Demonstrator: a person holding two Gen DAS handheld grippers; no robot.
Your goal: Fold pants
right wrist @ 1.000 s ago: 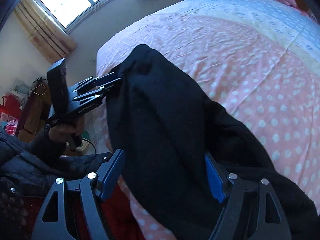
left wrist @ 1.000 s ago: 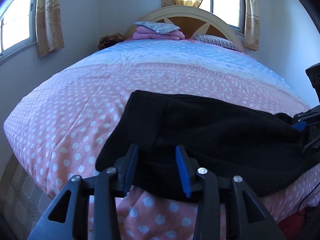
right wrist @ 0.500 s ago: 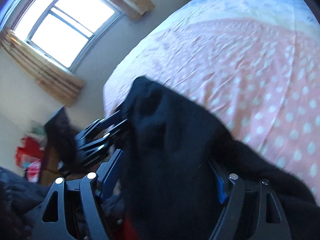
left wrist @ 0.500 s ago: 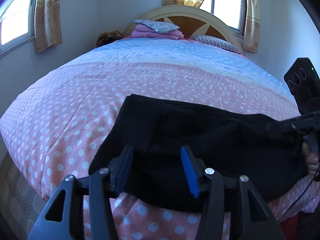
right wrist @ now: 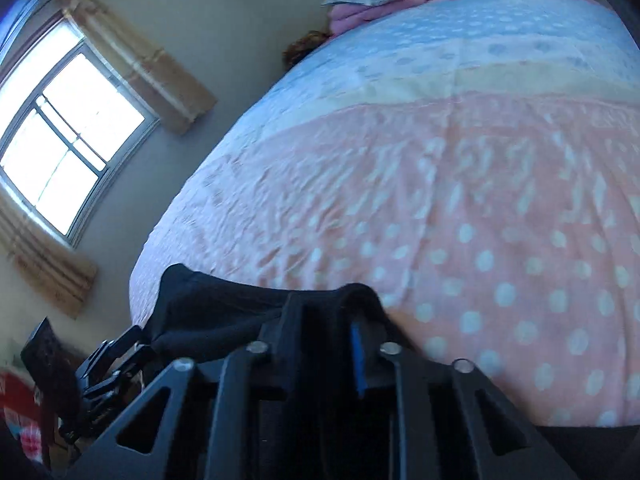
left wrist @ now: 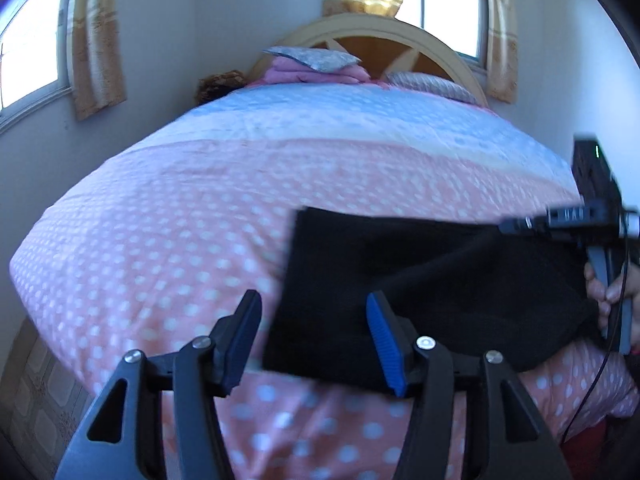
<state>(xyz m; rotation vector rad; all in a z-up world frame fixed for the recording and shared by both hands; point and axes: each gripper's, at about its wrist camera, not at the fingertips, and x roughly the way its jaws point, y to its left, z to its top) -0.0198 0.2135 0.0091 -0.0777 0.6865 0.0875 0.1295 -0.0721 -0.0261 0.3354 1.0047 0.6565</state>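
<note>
Holding the black pants off the near edge of the bed, I keep my right tongs pinched on one end of the cloth, because that corner has to stay pinned while the rest hangs flat for the fold. The fabric bunches up over those fingertips (the blue pad barely shows). My left tongs stand apart with their jaws wide and nothing clamped; the pants' lower hem lies across the inner blue pad but is not squeezed. I judge I have them spread like this so I can take a fresh hold on the free edge. The pants sit folded at least once, stretched between the two tools, above the dotted pink quilt.
</note>
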